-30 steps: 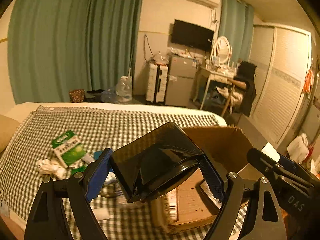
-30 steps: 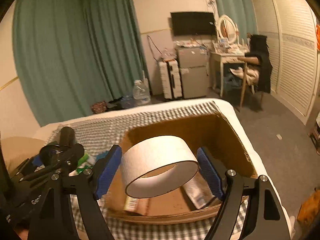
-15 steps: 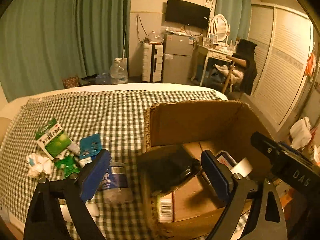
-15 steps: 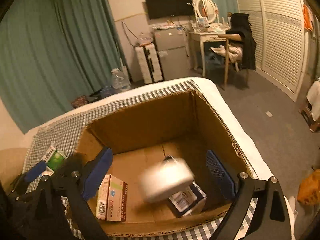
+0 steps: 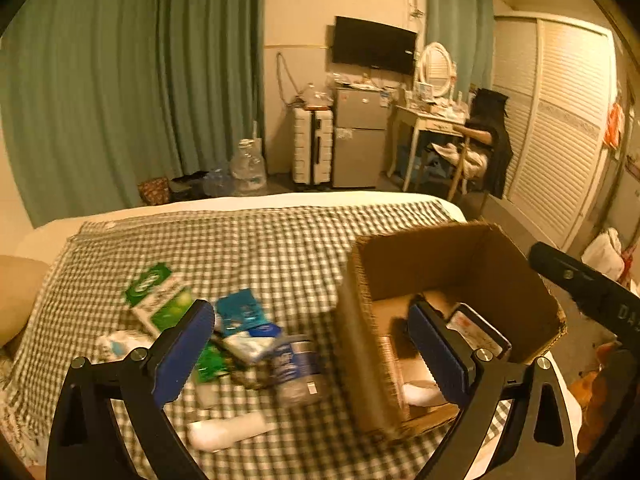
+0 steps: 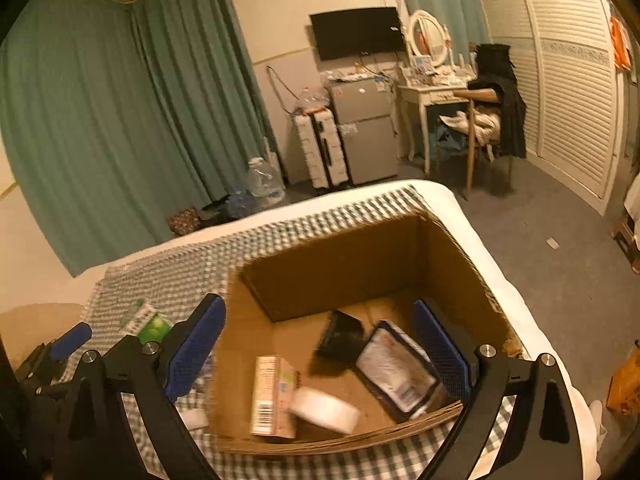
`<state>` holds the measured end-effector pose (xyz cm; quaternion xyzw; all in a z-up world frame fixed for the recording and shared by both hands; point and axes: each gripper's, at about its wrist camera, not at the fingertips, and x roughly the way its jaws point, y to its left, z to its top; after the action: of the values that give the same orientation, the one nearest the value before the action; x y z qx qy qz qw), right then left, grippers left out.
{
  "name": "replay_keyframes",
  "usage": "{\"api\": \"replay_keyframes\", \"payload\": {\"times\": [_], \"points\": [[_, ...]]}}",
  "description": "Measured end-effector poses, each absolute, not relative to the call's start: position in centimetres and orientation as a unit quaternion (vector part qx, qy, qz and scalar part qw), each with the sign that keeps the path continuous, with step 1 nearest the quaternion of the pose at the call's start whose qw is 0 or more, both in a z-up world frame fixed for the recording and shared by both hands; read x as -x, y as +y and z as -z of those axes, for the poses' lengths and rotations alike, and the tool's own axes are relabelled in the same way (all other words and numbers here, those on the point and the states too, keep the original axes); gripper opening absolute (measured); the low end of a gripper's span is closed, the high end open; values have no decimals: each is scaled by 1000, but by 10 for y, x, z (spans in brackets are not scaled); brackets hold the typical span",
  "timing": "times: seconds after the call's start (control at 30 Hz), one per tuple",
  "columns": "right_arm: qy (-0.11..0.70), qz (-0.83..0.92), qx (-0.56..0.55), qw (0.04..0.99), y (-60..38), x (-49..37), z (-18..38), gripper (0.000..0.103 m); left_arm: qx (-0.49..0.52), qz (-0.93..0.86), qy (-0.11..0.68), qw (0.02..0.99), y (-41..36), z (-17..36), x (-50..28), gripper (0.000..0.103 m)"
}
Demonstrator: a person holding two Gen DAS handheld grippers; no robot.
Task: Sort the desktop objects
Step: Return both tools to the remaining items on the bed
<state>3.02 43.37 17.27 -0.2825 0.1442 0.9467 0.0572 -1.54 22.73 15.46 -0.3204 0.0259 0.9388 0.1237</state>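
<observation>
Between drops: both grippers empty, several things already in the cardboard box (image 6: 452, 256), a heap not yet sorted on the checked cloth (image 5: 240, 240) of the bed. In the box, seen from the right wrist: a roll of white tape (image 6: 325, 409) at the near wall, touching a small upright carton (image 6: 272, 396) to its left; a dark tray (image 6: 342, 334) further in; a flat framed packet (image 6: 394, 368) at the right.

Left of the box, seen from the left wrist: a green-and-white box (image 5: 160, 298) farthest left, a blue sachet (image 5: 240, 312), a blue-and-white pouch (image 5: 252, 340), a small jar (image 5: 298, 372) just beside the box wall, a white tube (image 5: 228, 432) nearest, crumpled tissue (image 5: 118, 342) at the left. Blurred, so labels unreadable.

Next move, probably: swing to the heap, pick one piece. Jar the likeliest for the left side, lying between its jaws in view; needs a descent and a squeeze across the round body, with care against rolling.

Left gripper (image 5: 308, 350) raised above the cloth, pointing forward and slightly down, jaws spread wide, gripping nothing. Right gripper (image 6: 320, 348) hovering over the near edge of the box, tilted down into it, jaws likewise wide apart and bare.
</observation>
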Motion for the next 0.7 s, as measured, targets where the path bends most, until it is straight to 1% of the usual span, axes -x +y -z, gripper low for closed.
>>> {"api": "replay_keyframes", "payload": {"times": [0.17,0.23,0.37,0.47,0.53,0.7], "points": [[122,-955,269,15,392,-39,-205,95,319,-943,-4,97,174,-185,13,100],[110,-958,263,-1,372,-41,-216,95,311,-948,-12,73,147,-199,14,102],[99,-961,255,-40,331,-40,-227,95,300,-953,-18,38,99,-206,17,103],[96,-959,260,-59,304,-32,-217,95,305,-952,-22,12,68,-194,19,103],[102,-954,271,-72,287,-23,-200,95,311,-950,-31,-2,48,-178,21,103],[98,-944,306,-78,252,1,-145,95,311,-949,-41,-36,14,-118,21,103]]}}
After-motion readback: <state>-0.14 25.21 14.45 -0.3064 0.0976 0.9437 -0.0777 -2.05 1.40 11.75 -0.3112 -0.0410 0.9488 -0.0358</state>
